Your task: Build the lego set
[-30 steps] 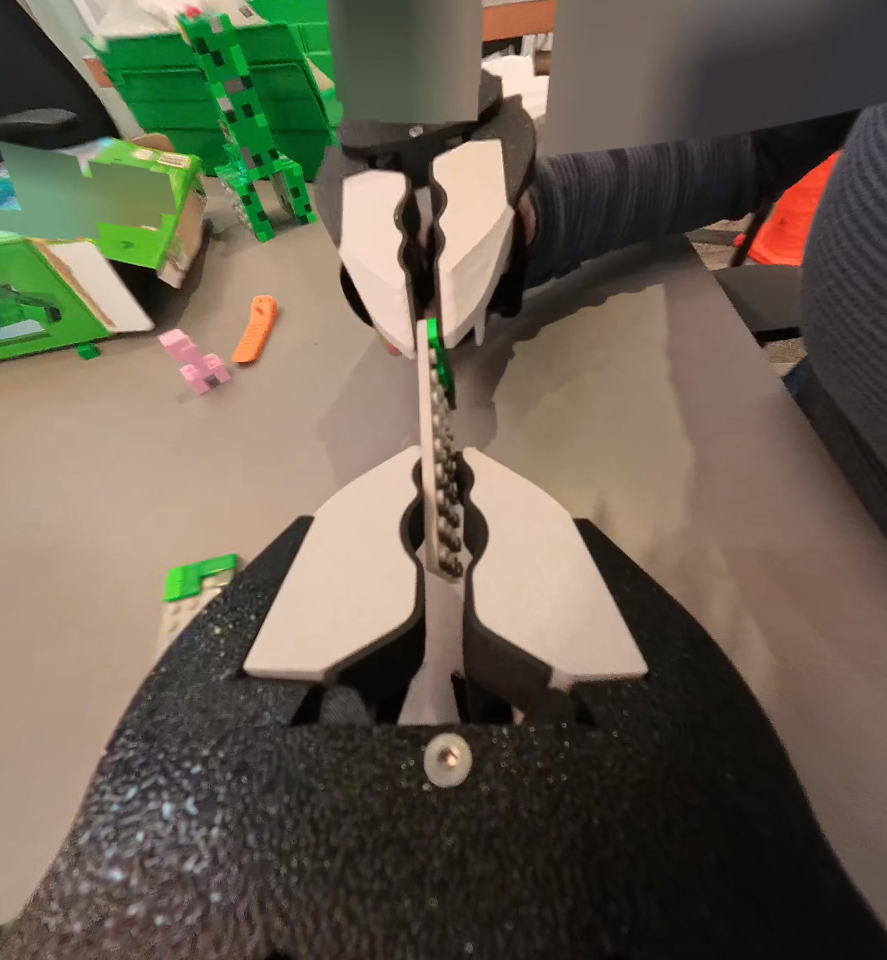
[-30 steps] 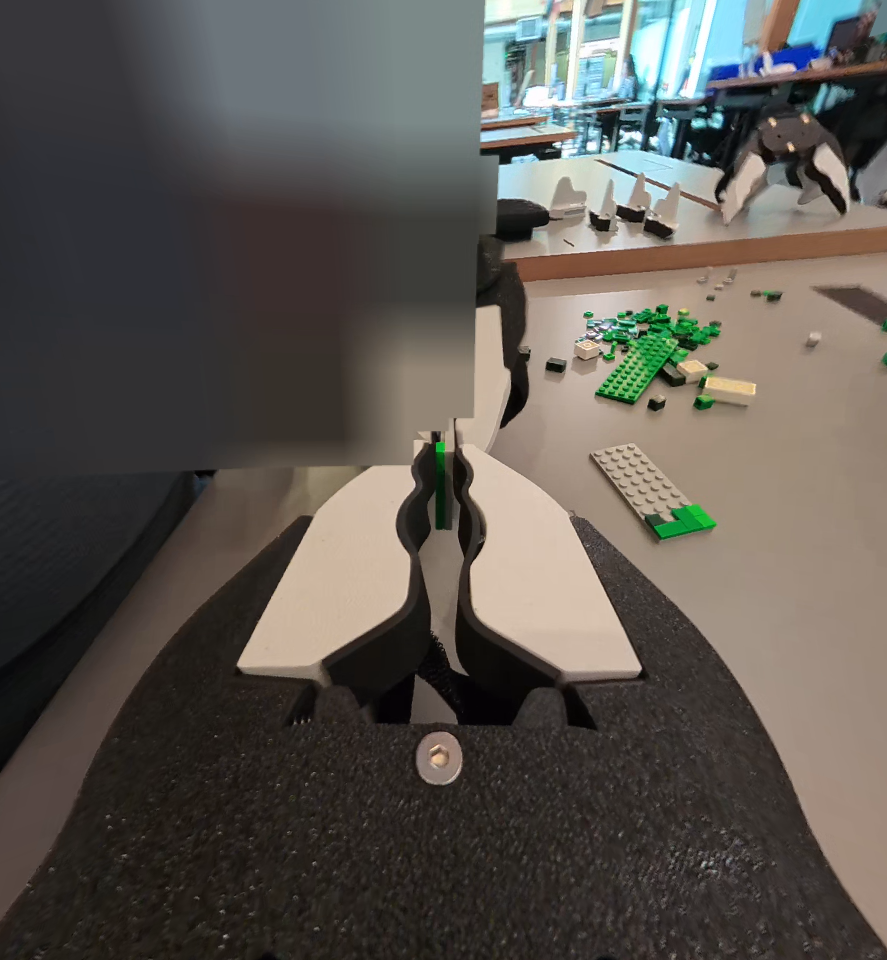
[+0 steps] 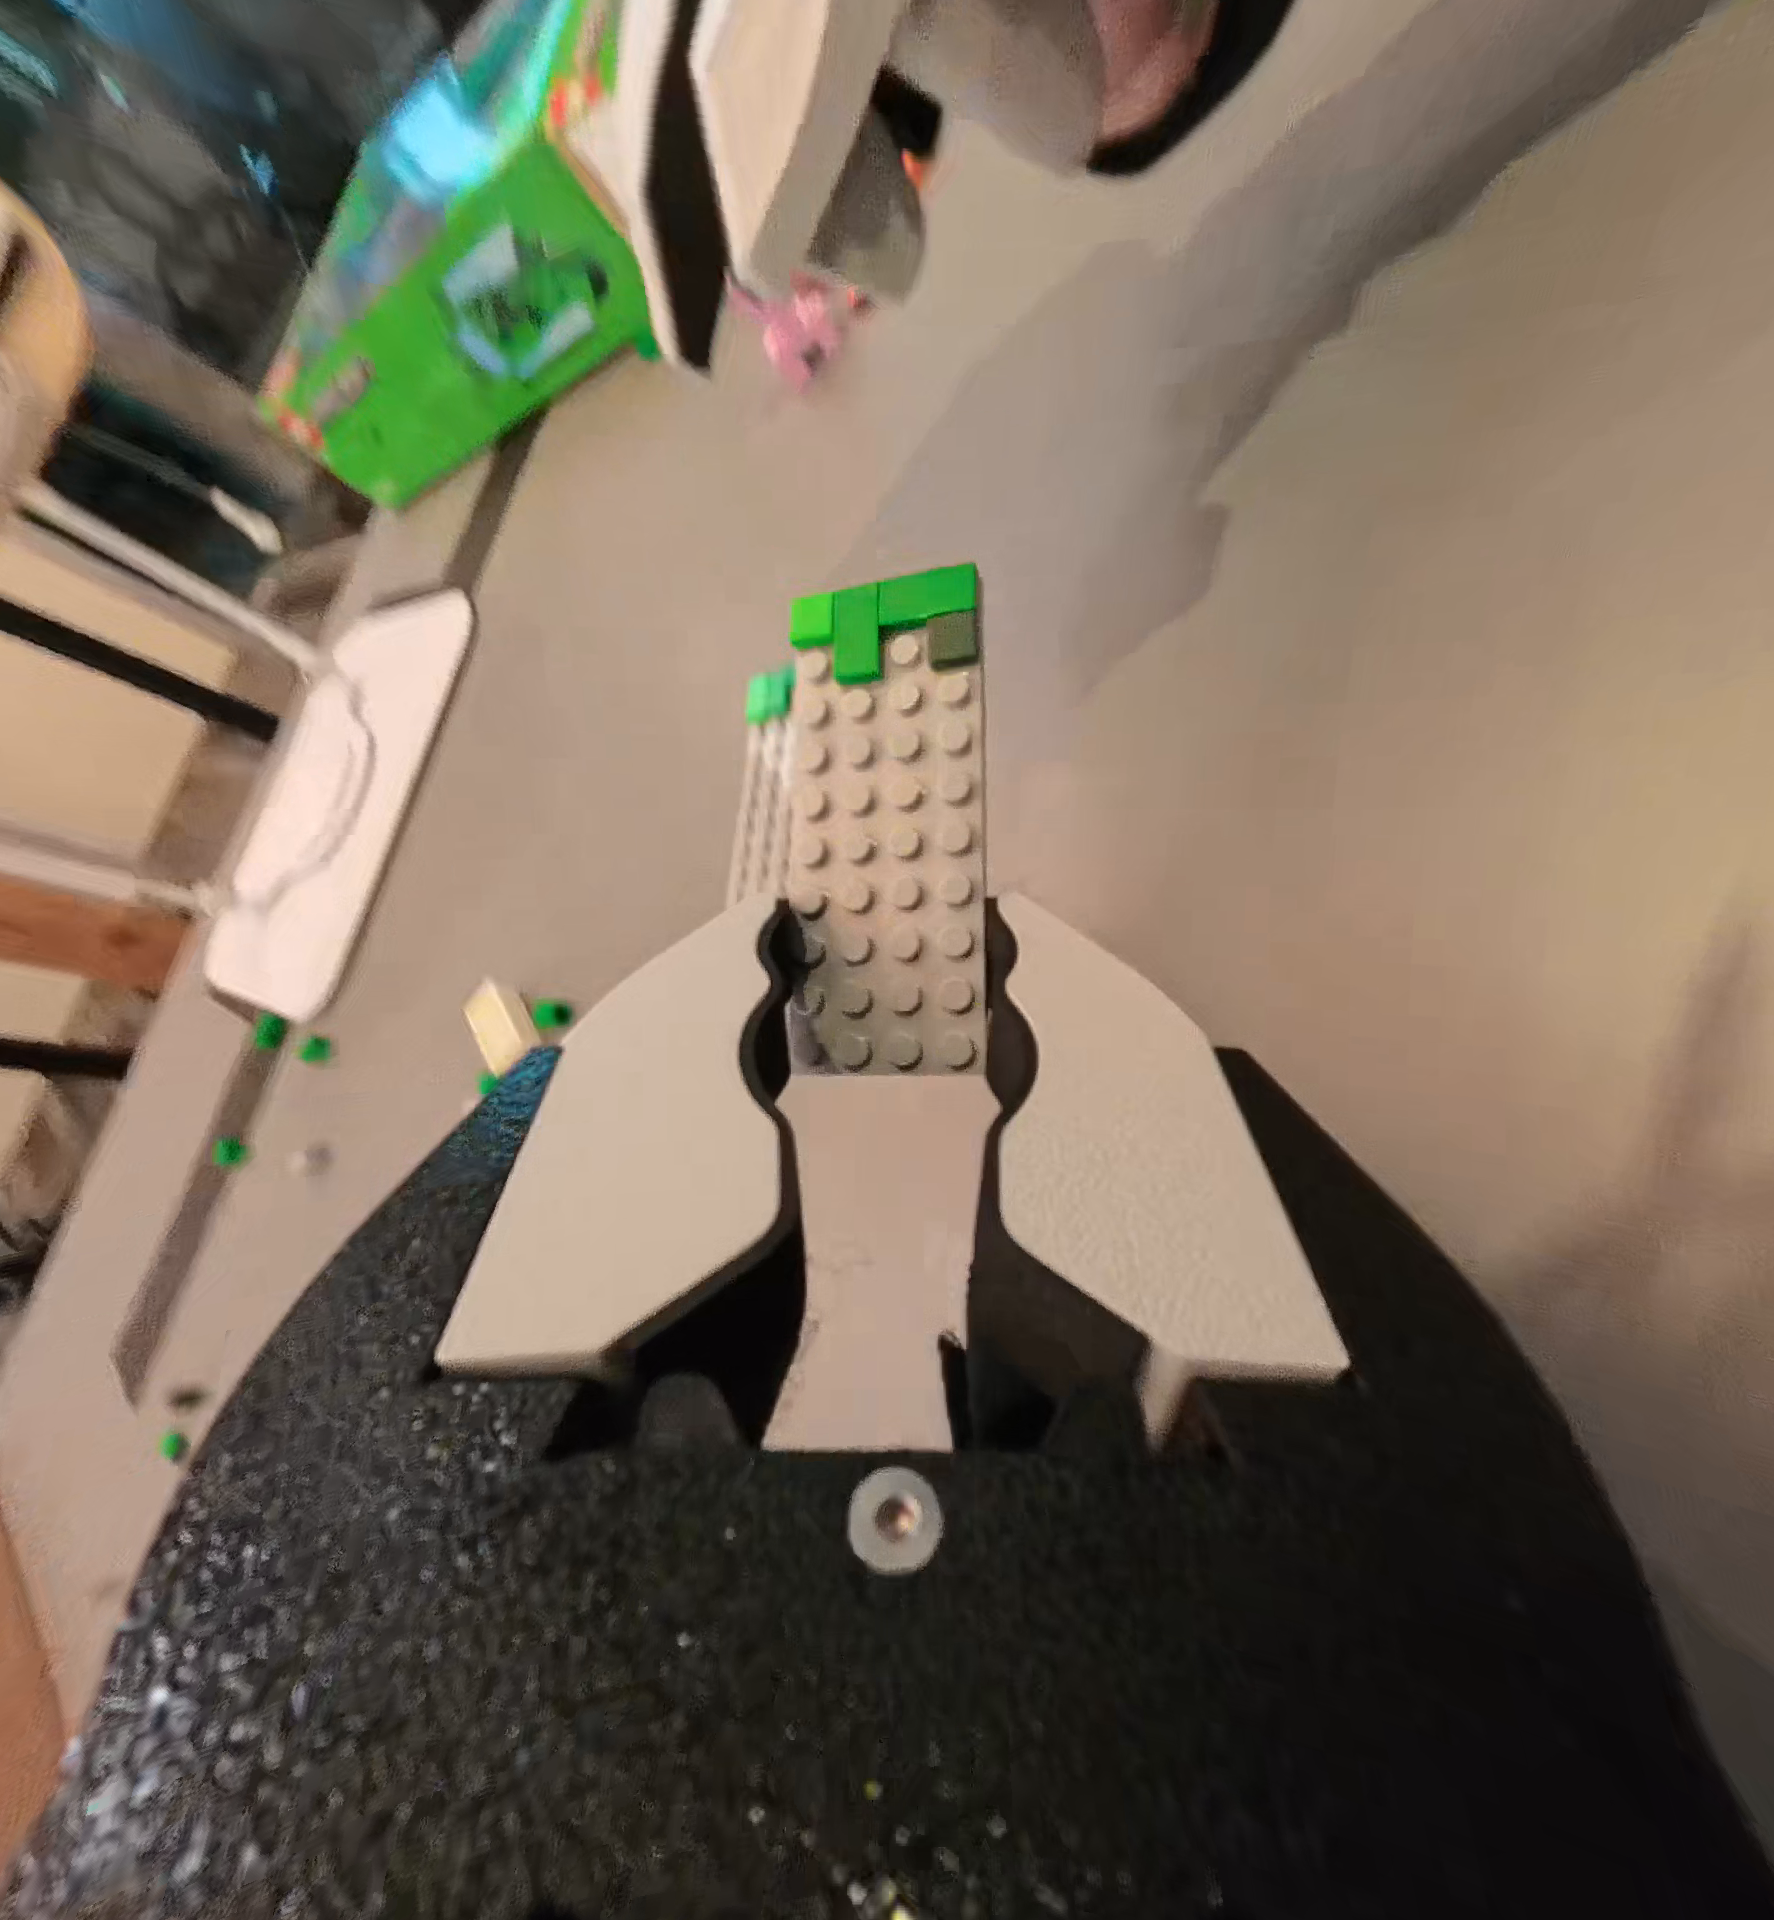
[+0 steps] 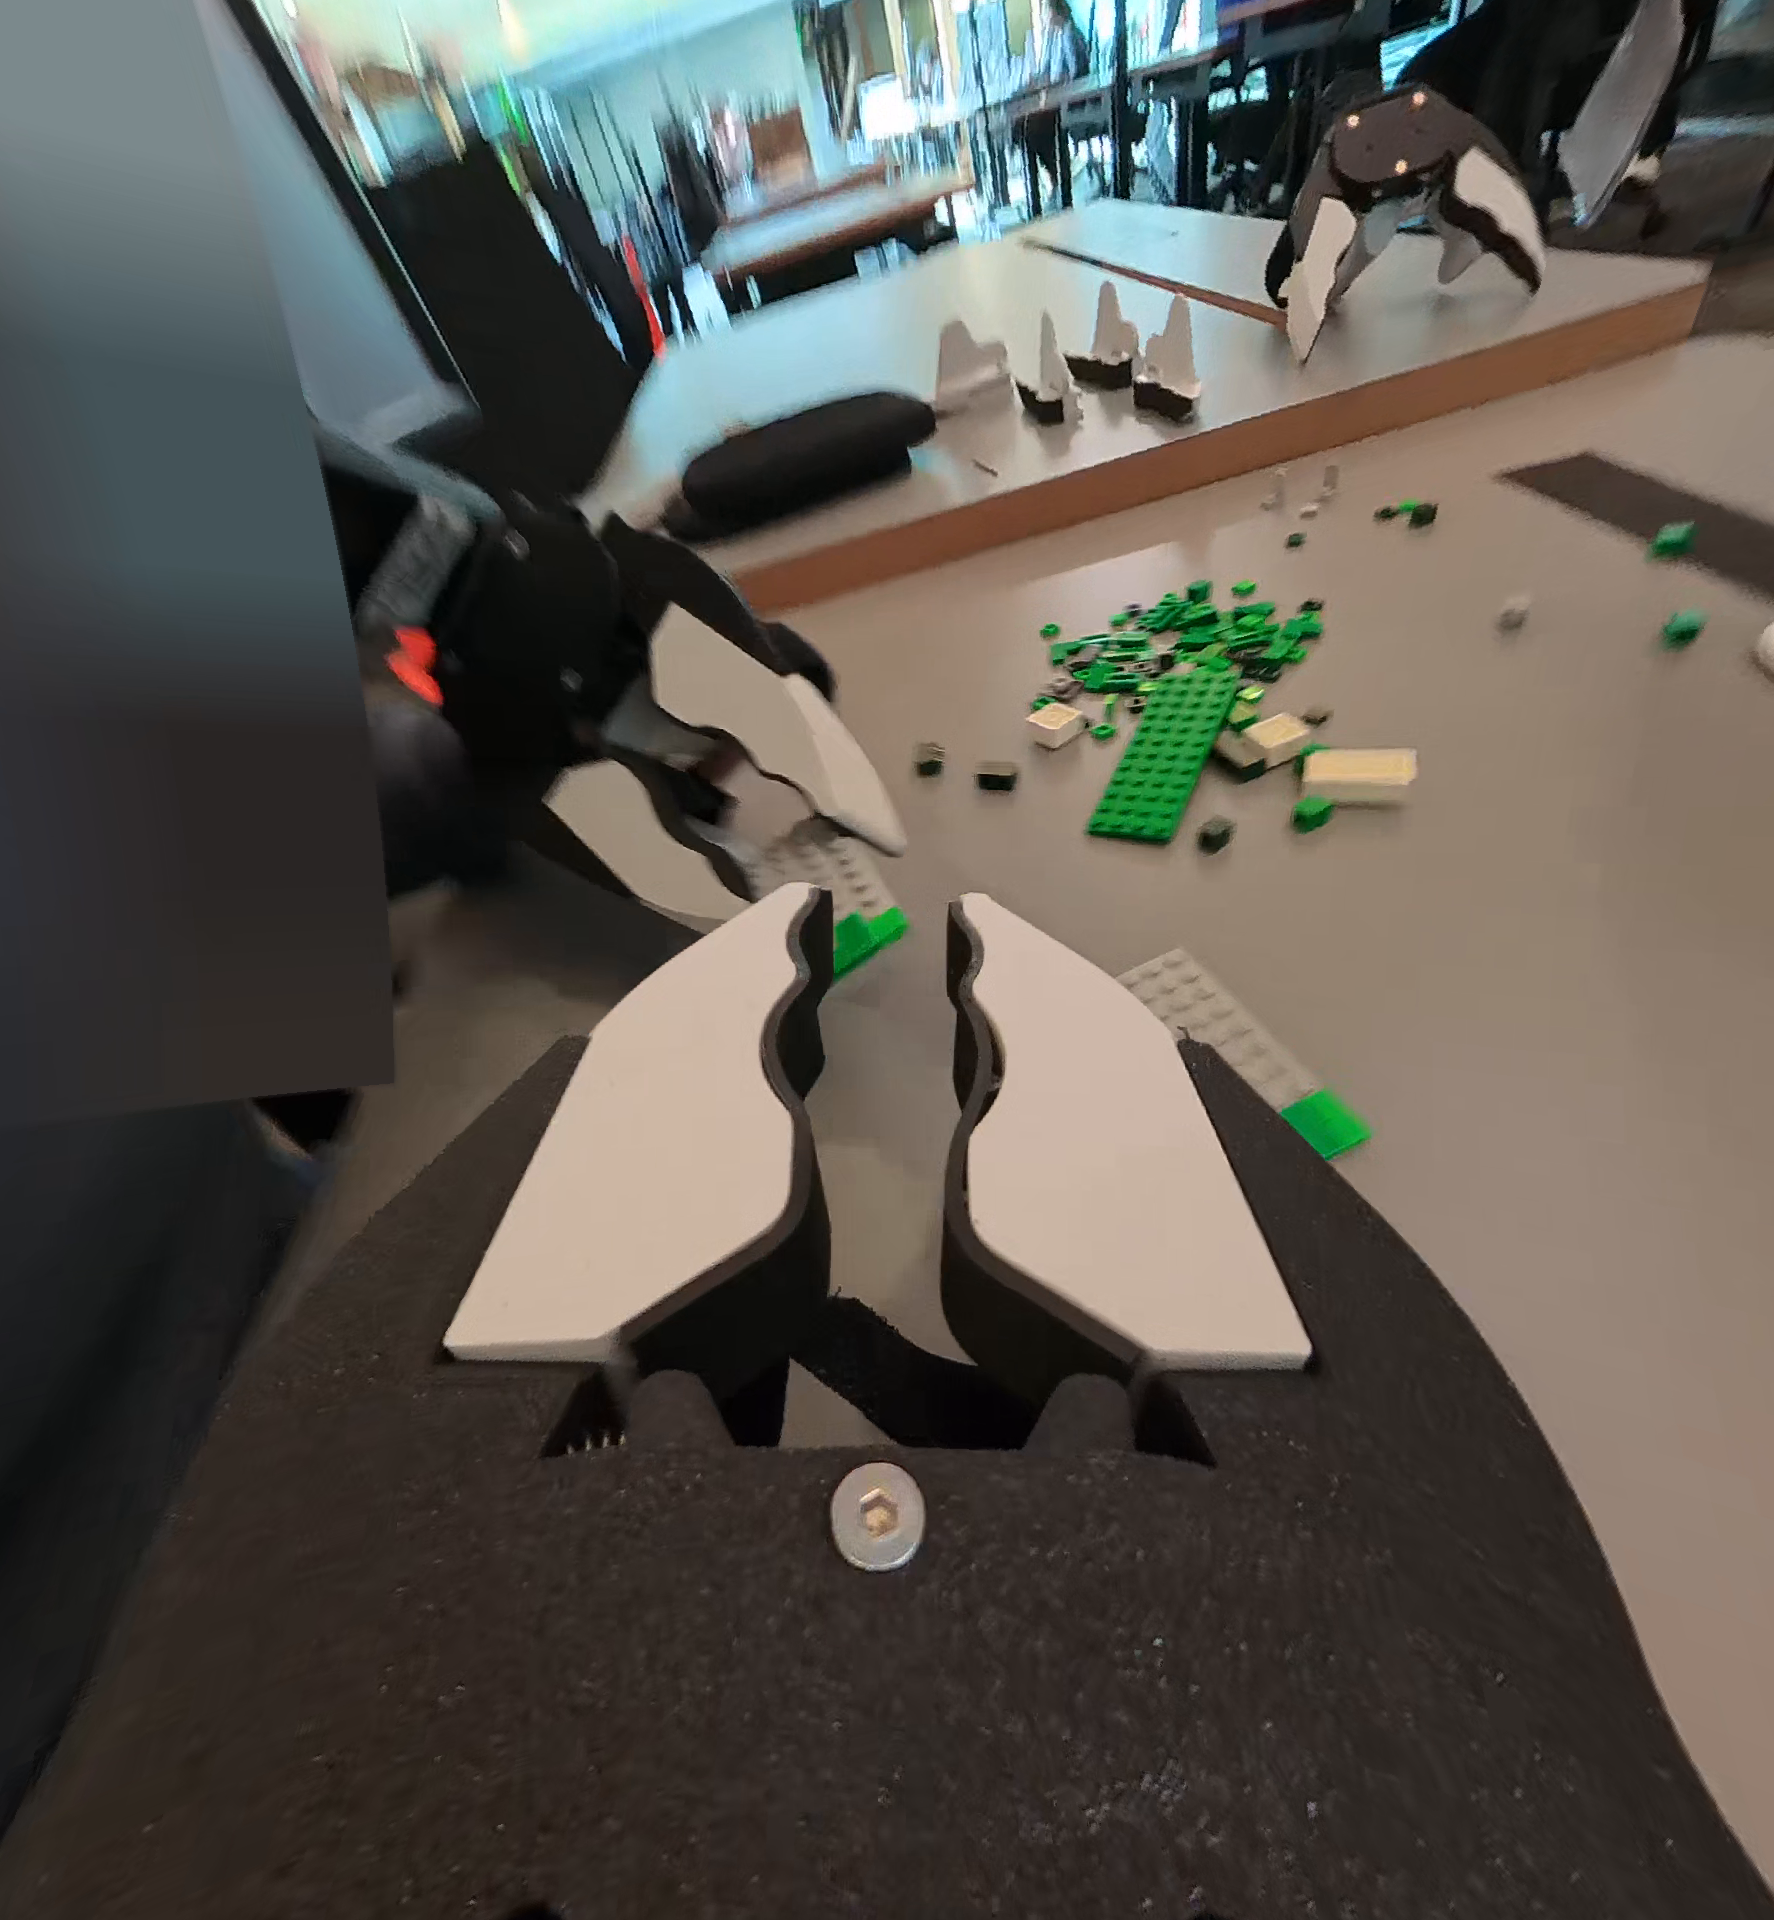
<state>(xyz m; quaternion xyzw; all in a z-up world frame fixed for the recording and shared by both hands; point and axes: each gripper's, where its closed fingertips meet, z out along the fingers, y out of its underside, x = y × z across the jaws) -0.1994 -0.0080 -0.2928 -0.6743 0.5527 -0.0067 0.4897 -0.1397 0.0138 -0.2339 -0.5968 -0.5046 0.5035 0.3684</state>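
Grey plate now sitting flat-faced in left hand-held gripper's clamp, right hand-held gripper having released, gaping empty, green tile attached.

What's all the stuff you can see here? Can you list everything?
grey plate: one, grey, gripped in the left tool, green tiles at its far end
second grey plate: one, grey with a green end, flat on the table
long green plate: one, green, by the pile
loose brick pile: many, mostly green, mid-table
pink piece: one, pink, near the box
green box: one, table's far edge
spare tool: one, black and white, far table
spare fingers: about four, white, far table
black pouch: one, far table
left tool: shut on the plate
right tool: open, empty
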